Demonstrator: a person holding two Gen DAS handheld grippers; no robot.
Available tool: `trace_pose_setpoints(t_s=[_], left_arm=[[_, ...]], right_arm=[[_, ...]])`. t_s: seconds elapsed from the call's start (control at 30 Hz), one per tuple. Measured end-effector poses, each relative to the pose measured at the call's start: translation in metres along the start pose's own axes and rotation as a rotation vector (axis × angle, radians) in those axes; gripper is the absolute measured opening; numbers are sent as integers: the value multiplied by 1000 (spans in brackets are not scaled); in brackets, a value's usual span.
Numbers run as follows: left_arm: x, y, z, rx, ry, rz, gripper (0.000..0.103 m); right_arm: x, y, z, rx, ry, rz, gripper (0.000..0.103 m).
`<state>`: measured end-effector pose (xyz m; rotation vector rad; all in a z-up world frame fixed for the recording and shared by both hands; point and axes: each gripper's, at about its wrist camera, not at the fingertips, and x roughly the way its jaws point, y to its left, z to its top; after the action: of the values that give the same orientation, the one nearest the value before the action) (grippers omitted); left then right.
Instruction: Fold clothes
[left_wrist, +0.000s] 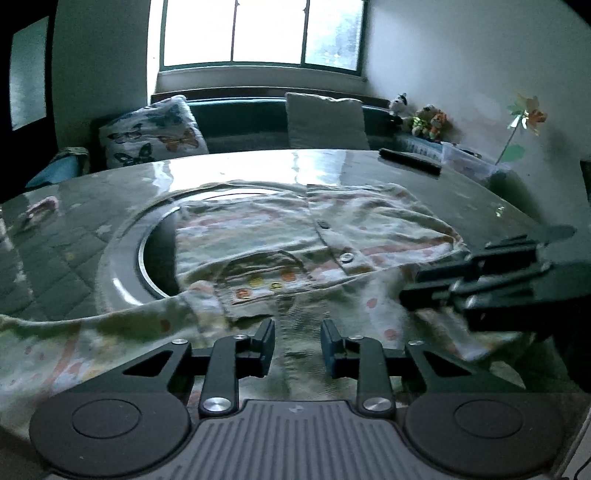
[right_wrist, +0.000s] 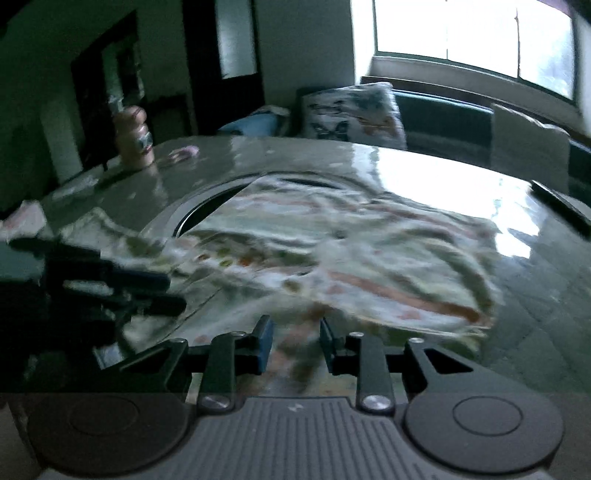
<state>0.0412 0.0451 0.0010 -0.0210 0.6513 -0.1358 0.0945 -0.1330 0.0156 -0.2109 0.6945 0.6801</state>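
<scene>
A small pale shirt (left_wrist: 295, 236) with orange stripes, a chest pocket and buttons lies spread over the glossy table (left_wrist: 258, 166). Its near hem rises off the table into both grippers. My left gripper (left_wrist: 297, 343) has its jaws drawn close on a ribbed strip of that hem. To its right, my right gripper (left_wrist: 410, 286) reaches in over the hem's right end. In the right wrist view the shirt (right_wrist: 332, 251) is blurred, and cloth fills the narrow gap of my right gripper (right_wrist: 295, 343). My left gripper (right_wrist: 177, 291) shows dark at the left.
A round metal-rimmed inset (left_wrist: 122, 266) sits under the shirt's left part. A black remote (left_wrist: 410, 160) and a clear box (left_wrist: 469, 162) lie at the far right; a pink bottle (right_wrist: 135, 144) stands at the far left. A bench with cushions (left_wrist: 325, 120) runs behind the table.
</scene>
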Motion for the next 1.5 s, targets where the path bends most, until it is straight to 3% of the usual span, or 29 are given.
trace_pose_setpoints(t_s=[0.1, 0.4, 0.67, 0.8, 0.97, 1.1, 1.13, 1.17, 1.23, 1.37, 1.5], left_arm=[[-13, 10, -2, -20, -18, 33, 30], [-38, 57, -15, -130, -26, 214, 30], [-60, 117, -27, -285, -46, 466, 34], [-67, 140, -28, -331, -65, 614, 44], [-68, 169, -34, -403, -43, 687, 44], [-65, 179, -39, -436, -27, 670, 39], [-66, 180, -40, -445, -28, 661, 31], [-66, 182, -41, -453, -30, 652, 30], [-67, 185, -44, -470, -32, 634, 13], [-74, 179, -33, -493, -73, 574, 8], [-89, 145, -12, -454, -156, 437, 8]], right_arm=[[-1, 13, 0, -59, -14, -33, 28], [0, 43, -4, -143, -10, 16, 33], [-10, 55, -3, -179, -26, 58, 35], [-13, 55, -1, -177, -32, 63, 35], [-20, 51, 0, -160, -39, 61, 36], [-25, 46, -2, -140, -39, 49, 36], [-27, 44, -3, -134, -39, 47, 36], [-28, 43, -4, -127, -39, 44, 36], [-29, 40, -6, -113, -36, 39, 36], [-33, 36, -9, -86, -35, 33, 36], [-36, 27, -9, -33, -41, 31, 36]])
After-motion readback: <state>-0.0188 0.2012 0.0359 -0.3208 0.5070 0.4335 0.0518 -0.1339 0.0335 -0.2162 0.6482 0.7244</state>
